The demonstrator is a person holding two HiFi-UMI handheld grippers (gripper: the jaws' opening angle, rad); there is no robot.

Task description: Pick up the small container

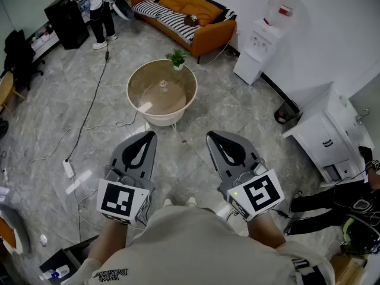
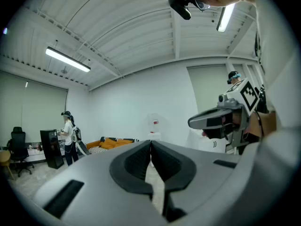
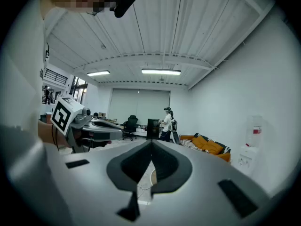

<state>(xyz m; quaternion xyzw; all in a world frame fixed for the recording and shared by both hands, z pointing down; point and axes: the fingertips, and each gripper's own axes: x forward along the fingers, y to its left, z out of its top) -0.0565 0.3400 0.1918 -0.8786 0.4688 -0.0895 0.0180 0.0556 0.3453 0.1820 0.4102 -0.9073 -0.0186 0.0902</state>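
A round beige coffee table [image 1: 151, 116] with a glass top stands on the floor ahead of me. On its far rim sits a small white pot with a green plant [image 1: 177, 59]; I see no other small container. My left gripper [image 1: 151, 135] and right gripper [image 1: 211, 135] are held side by side at waist height, short of the table, pointing forward. Both are shut with nothing between the jaws. In the left gripper view the pads [image 2: 141, 160] meet and the right gripper [image 2: 221, 119] shows alongside. The right gripper view shows the same shut pads [image 3: 162, 161], with the left gripper [image 3: 89, 128] at the left.
An orange sofa [image 1: 190, 16] stands behind the table and a water dispenser [image 1: 264, 40] against the right wall. A white cabinet [image 1: 329, 132] is at the right. Cables and a power strip [image 1: 69, 168] lie on the floor at the left. A person [image 1: 98, 10] stands far back left.
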